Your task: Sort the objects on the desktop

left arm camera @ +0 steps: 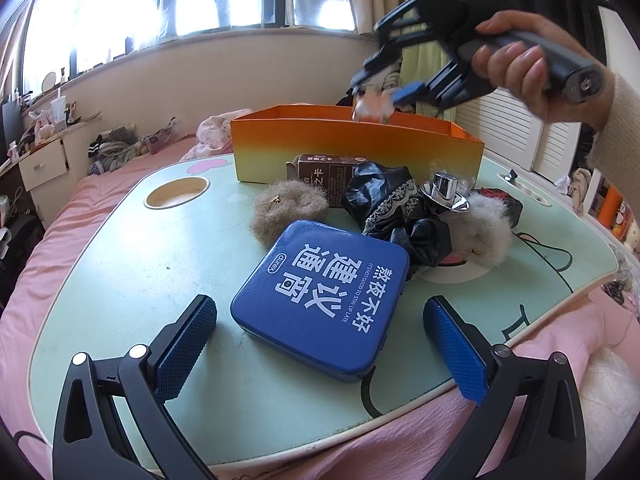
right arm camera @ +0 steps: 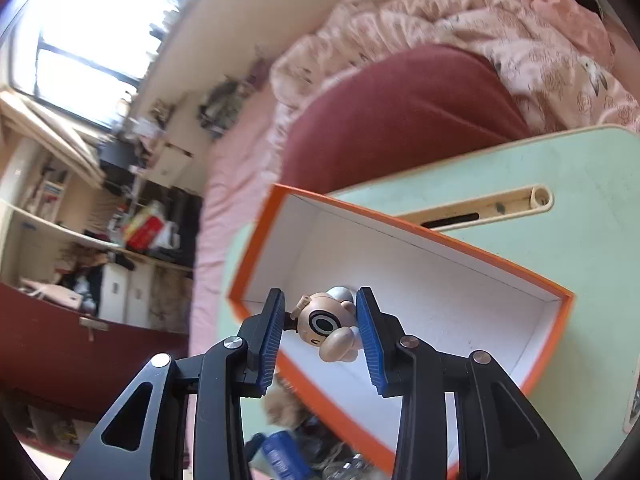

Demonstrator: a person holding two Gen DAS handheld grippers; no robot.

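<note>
A small tan figurine with one big round eye (right arm camera: pixel 326 326) hangs over the white inside of the orange box (right arm camera: pixel 440 240), and my right gripper (right arm camera: pixel 320 292) is shut on it. The left wrist view shows that gripper (left arm camera: pixel 380 88) blurred above the box (left arm camera: pixel 360 148), with the figurine (left arm camera: pixel 370 106) at the rim. My left gripper (left arm camera: pixel 320 306) stands open low over the near edge of the green table (left arm camera: pixel 140 280). A blue tin (left arm camera: pixel 332 280) lies flat between and just beyond its fingers, untouched.
In front of the box lie a brown carton (left arm camera: pixel 324 172), a brown fluffy ball (left arm camera: pixel 286 208), a black lace-trimmed cloth (left arm camera: pixel 384 200), a chrome hat-shaped piece (left arm camera: pixel 446 192) and a pale fluffy ball (left arm camera: pixel 484 228). A cup hole (left arm camera: pixel 177 193) is at the table's left. Pink bedding surrounds the table.
</note>
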